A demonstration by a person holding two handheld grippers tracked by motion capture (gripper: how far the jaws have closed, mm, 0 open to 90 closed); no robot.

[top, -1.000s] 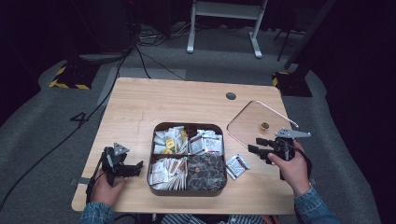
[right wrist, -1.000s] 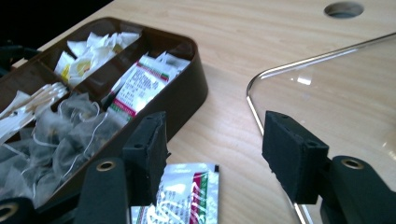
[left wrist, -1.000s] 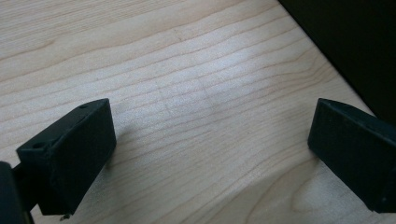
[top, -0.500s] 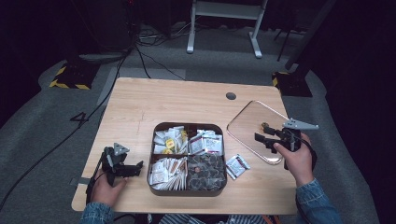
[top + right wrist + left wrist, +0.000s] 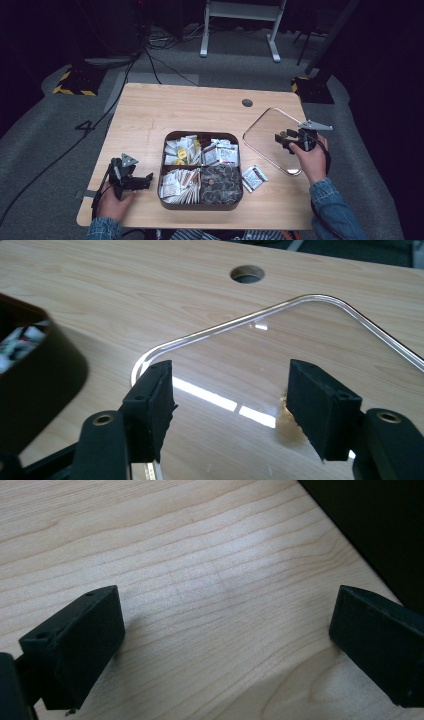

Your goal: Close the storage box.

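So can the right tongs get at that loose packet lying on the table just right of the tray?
Probably yes. The right tongs hover open over the clear lid, and the loose packet lies on bare table between the tray and the lid, with nothing on top of it.

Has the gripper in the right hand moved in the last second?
Yes. The right gripper has moved away from the person, from beside the packet to over the clear lid.

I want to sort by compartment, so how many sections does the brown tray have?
4. The tray is split two by two: far left, far right, near left, near right, all holding packets.
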